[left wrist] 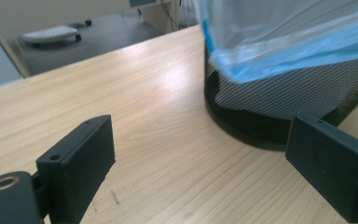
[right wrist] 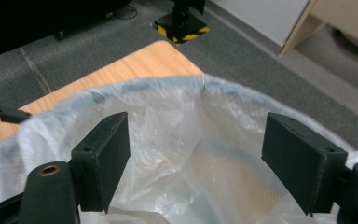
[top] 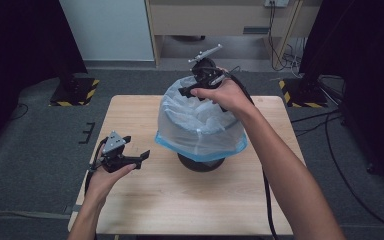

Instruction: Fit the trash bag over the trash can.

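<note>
The person's right arm reaches forward across the wooden table (top: 145,200), the hand cocked over the far rim of a black mesh wastebasket (left wrist: 279,100) lined with a pale blue plastic bag (top: 200,125). The right gripper (top: 196,90) hangs just above the bag's open mouth, its jaws spread wide with nothing between them; the bag's crumpled inside lies below. The left forearm rests low at the table's near left, the left gripper (top: 142,156) pointing level toward the basket's base, jaws likewise spread and empty, just short of the mesh. The basket stands mid-table.
</note>
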